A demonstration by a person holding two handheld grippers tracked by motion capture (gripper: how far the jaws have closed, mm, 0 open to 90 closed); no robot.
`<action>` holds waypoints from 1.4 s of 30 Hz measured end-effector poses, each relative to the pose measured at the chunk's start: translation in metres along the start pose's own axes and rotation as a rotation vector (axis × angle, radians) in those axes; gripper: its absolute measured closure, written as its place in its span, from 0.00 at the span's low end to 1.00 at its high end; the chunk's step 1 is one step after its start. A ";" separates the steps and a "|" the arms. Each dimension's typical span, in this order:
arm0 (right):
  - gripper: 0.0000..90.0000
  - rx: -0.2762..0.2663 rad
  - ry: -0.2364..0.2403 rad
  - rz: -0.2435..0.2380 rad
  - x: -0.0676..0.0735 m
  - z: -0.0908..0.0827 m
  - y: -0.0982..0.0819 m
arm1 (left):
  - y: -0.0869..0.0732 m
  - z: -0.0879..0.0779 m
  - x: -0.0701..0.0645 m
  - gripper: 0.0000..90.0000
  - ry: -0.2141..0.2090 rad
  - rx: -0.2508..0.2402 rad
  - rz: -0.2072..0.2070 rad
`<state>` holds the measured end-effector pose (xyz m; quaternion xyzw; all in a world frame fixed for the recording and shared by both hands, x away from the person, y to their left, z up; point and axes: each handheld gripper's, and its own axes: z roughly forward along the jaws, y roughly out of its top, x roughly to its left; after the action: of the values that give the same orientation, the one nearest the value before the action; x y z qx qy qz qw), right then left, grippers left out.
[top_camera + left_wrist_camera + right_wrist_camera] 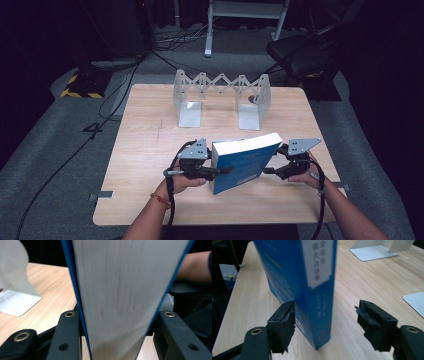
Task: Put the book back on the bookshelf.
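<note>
Book's top and bottom cut off in left gripper view; spine lettering too blurred to read.

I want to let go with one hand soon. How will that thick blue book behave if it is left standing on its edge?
The blue book is thick with a broad page block, so it is probably heavy and stiff. It stands tilted on the table, so it may tip if freed. The left tongs clamp its covers; the right tongs are open around the spine, whose glossy cover looks slippery.

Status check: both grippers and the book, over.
Left gripper shut on book, upright on table. Right gripper open, jaws astride spine, right one clear. Bookend rack behind; nothing in between.
</note>
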<state>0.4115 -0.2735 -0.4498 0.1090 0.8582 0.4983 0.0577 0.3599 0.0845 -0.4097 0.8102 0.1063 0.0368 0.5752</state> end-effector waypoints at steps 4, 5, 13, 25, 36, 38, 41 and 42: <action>0.47 -0.026 0.040 -0.026 0.004 0.004 0.005 | -0.006 -0.005 -0.005 0.62 0.051 0.027 0.007; 0.47 -0.026 0.040 -0.026 0.004 0.004 0.005 | -0.006 -0.005 -0.005 0.61 0.051 0.027 0.007; 0.53 -0.037 0.040 -0.038 0.011 0.004 0.009 | -0.028 -0.007 -0.018 0.55 0.167 0.123 0.020; 0.57 -0.014 0.015 -0.043 0.022 -0.002 0.009 | -0.050 0.012 -0.030 0.53 0.312 0.228 0.024; 0.55 -0.062 0.016 -0.081 0.025 -0.010 0.023 | -0.062 0.024 -0.031 0.51 0.332 0.292 0.005; 0.54 -0.072 0.019 -0.081 0.026 -0.010 0.027 | -0.062 0.025 -0.031 0.51 0.333 0.305 0.010; 0.54 -0.092 0.028 -0.076 0.025 -0.010 0.031 | -0.063 0.025 -0.030 0.51 0.334 0.302 0.004; 0.55 -0.095 0.036 -0.077 0.026 -0.011 0.031 | -0.063 0.025 -0.030 0.51 0.341 0.303 0.012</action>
<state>0.3885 -0.2617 -0.4171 0.0643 0.8381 0.5377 0.0664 0.3275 0.0747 -0.4758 0.8701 0.2015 0.1601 0.4204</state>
